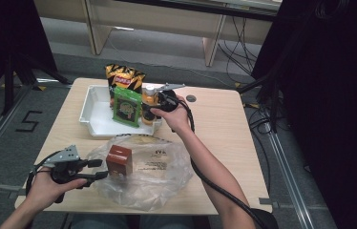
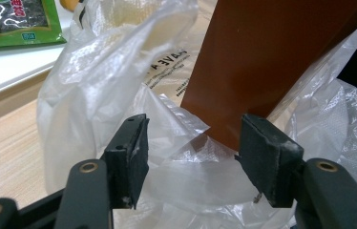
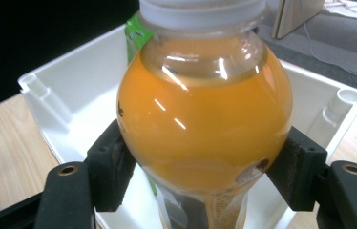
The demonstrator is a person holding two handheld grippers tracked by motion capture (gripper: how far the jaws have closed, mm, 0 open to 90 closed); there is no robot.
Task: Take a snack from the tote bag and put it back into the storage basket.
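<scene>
An orange juice bottle [image 1: 148, 99] with a white cap stands in the white tray [image 1: 93, 112]. My right gripper [image 1: 152, 108] reaches in from the right. In the right gripper view its pads press both sides of the bottle [image 3: 205, 119] just below the shoulder. A brown box [image 1: 119, 160] stands upright inside a clear plastic bag [image 1: 160, 183] at the table's front. My left gripper [image 1: 101, 169] lies level just left of the bag. In the left gripper view its jaws [image 2: 193, 152] stand apart with crumpled bag film [image 2: 100, 81] between them and the box [image 2: 272, 57] just beyond.
A green seaweed packet [image 1: 127, 106] and a black-and-orange chips bag [image 1: 125, 77] lean in the tray beside the bottle. The right gripper's cable trails along the forearm to the front edge. A small dark disc [image 1: 191, 98] lies on the table right of the tray.
</scene>
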